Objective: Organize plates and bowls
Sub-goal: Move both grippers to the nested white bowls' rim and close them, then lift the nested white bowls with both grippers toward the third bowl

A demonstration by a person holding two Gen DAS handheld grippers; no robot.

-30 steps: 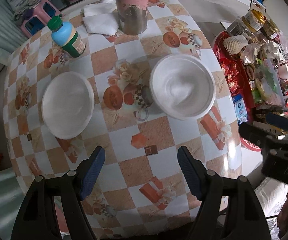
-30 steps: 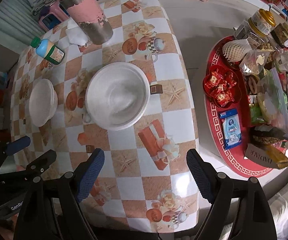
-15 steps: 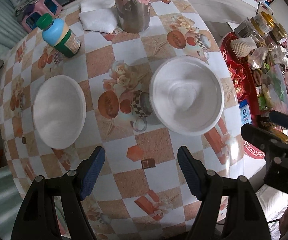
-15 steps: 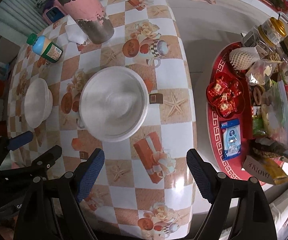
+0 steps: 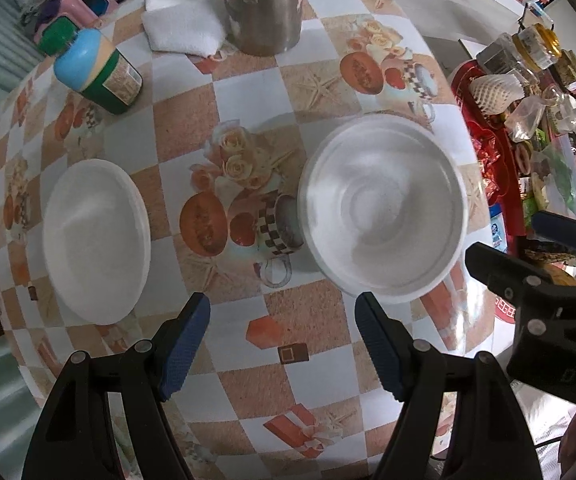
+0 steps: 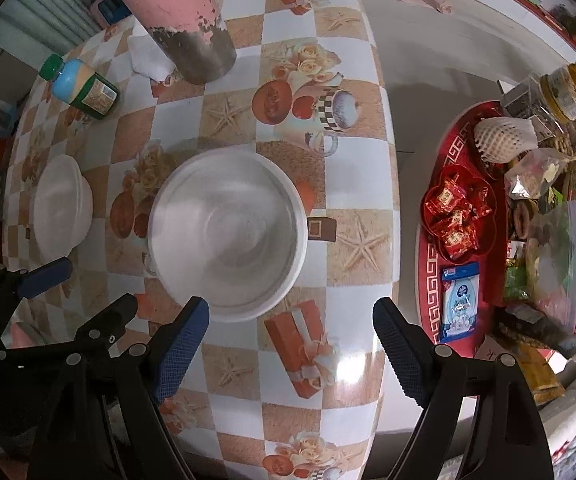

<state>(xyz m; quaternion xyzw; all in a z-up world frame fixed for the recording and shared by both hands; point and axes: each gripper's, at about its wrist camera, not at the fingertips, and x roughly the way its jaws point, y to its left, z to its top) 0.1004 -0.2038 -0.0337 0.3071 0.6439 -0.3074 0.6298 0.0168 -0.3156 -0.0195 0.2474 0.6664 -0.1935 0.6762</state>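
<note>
Beyond open right tongs [image 6: 289, 344], white bowl [image 6: 228, 236]

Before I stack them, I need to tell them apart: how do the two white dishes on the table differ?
The left dish looks shallower and smaller, matte white; the right dish is deeper, wider, with a glossy rim. The left sits nearer the green-capped bottle, the right nearer the table's edge. Both are white, round, empty.

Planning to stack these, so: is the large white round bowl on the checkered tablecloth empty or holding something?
Empty. The large white round bowl shows only its bare white inside in both wrist views, standing upright on the checkered tablecloth.
</note>
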